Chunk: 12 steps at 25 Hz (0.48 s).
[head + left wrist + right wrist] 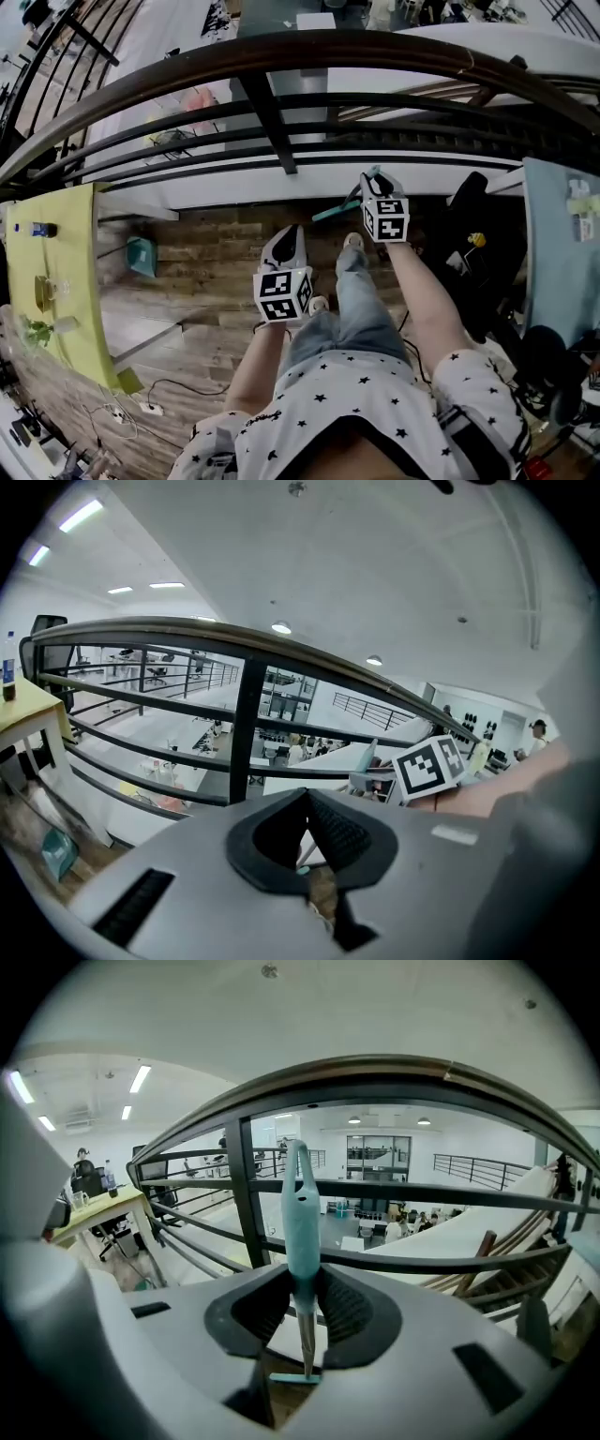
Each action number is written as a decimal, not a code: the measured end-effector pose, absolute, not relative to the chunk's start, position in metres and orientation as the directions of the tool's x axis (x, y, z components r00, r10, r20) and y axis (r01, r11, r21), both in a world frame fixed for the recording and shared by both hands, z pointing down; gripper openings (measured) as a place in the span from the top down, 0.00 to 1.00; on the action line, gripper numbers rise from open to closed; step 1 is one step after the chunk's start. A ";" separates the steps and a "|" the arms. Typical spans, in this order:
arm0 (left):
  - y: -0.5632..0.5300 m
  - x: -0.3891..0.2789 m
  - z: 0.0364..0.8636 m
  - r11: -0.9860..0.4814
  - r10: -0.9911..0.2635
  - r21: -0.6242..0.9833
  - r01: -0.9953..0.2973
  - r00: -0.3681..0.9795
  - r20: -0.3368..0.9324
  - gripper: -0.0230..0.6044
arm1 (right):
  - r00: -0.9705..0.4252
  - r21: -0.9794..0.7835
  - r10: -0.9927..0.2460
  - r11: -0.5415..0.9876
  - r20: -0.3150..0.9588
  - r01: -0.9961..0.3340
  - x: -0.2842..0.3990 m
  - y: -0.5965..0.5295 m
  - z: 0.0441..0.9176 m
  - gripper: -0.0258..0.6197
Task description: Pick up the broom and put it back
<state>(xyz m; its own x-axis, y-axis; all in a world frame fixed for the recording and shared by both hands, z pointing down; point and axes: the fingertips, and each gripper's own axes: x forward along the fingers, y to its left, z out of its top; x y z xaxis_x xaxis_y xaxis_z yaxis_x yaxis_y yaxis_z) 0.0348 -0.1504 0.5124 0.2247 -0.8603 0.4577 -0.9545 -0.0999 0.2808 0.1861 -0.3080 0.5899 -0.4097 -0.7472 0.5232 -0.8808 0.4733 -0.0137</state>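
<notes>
My right gripper (pixel 373 178) is raised in front of the dark railing and is shut on the teal broom handle (pixel 300 1213). The handle stands up between the pads, and a thin metal shaft runs down to the teal broom head (pixel 295 1378). From the head view the broom (pixel 336 210) slants down and to the left below that gripper, over the wooden floor. My left gripper (pixel 289 234) hangs lower and to the left, apart from the broom, its pads (pixel 333 832) meeting at the tips with nothing between them.
The railing (pixel 281 56) runs across just ahead, with a drop behind it. A yellow table (pixel 56 300) stands at the left with a teal dustpan (pixel 142 255) beside it. Dark gear (pixel 473 253) sits at the right. Cables and a power strip (pixel 141 408) lie on the floor.
</notes>
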 end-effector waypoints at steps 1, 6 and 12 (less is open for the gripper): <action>-0.147 0.034 0.509 -0.102 -0.863 0.280 -0.955 0.225 0.453 0.94 | -0.411 -0.010 -0.749 0.476 0.520 -0.880 0.185 -0.304 0.585 0.83; -0.127 0.029 0.491 -0.102 -0.876 0.281 -0.954 0.220 0.428 0.94 | -0.418 0.002 -0.767 0.480 0.487 -0.877 0.180 -0.285 0.552 0.83; -0.104 0.017 0.474 -0.095 -0.888 0.287 -0.953 0.211 0.409 0.94 | -0.455 -0.007 -0.754 0.514 0.474 -0.858 0.163 -0.253 0.518 0.83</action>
<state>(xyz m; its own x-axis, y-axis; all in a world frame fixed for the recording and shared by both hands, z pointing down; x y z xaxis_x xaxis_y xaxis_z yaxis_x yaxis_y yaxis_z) 0.0172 -0.1045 0.4738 0.2115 -0.8878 0.4088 -0.9533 -0.0952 0.2865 0.1625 -0.2535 0.5178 -0.4552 -0.7538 0.4738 -0.8579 0.5139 -0.0066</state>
